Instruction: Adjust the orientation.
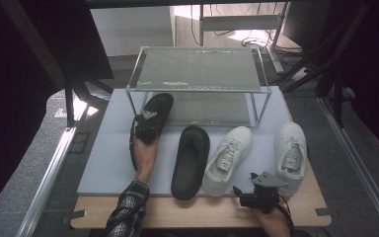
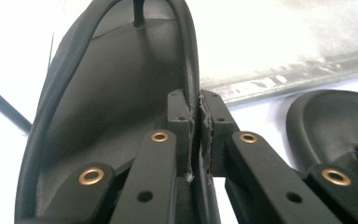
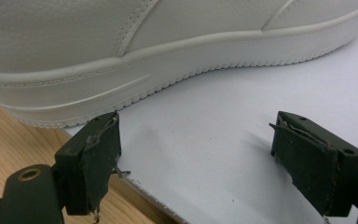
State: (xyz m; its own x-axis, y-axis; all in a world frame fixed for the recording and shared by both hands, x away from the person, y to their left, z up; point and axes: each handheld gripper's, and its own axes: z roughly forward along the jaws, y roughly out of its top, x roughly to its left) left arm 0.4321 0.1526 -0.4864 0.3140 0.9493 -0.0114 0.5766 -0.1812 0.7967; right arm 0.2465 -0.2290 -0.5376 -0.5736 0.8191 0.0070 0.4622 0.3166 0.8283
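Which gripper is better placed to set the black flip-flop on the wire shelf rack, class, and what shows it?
The left gripper, probably. Its jaws are shut on the rim of the black flip-flop, right at the foot of the wire shelf rack. The right gripper stands open near the table's front edge, beside a white sneaker.

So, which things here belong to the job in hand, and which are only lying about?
In the job:
- left gripper, shut on the rim of one black slipper
- two-level rack just beyond it, probably where it goes

Lying about:
- second black slipper
- two white sneakers
- right gripper, open, holding nothing
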